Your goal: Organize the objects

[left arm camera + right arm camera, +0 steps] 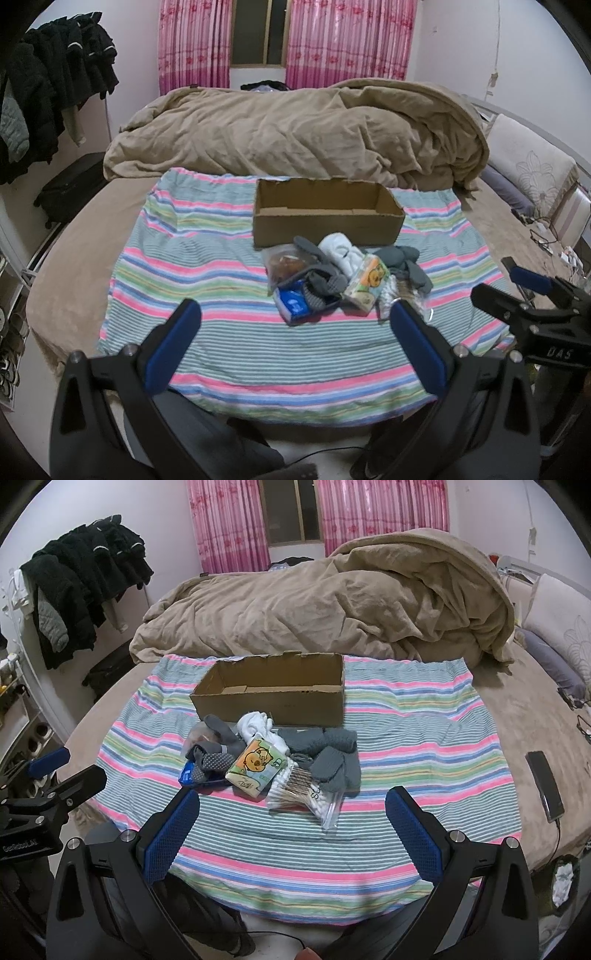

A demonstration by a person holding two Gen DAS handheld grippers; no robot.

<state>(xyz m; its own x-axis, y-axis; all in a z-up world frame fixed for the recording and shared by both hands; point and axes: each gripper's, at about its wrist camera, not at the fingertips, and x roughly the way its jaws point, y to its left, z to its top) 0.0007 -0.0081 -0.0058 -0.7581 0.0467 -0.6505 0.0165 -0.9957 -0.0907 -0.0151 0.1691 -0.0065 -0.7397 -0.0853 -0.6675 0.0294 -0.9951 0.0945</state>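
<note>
An empty cardboard box (327, 218) (273, 698) stands open on a striped cloth (229, 288) (406, 746) on the bed. In front of it lies a heap: a tissue pack (367, 284) (256, 770) with a bear print, a blue packet (293, 304) (187, 775), grey socks (321, 280) (216, 755), a white sock (341, 251) (258, 725), grey gloves (408, 264) (328, 755), a bag of cotton swabs (303, 790) and a snack bag (282, 264). My left gripper (295, 314) and right gripper (291, 801) hover open short of the heap, holding nothing.
A rumpled tan blanket (295, 129) (332, 605) fills the back of the bed. A phone (546, 786) with a cable lies at the right. Dark clothes (55, 85) hang on a rack at the left. Pillows (528, 166) lean at the right.
</note>
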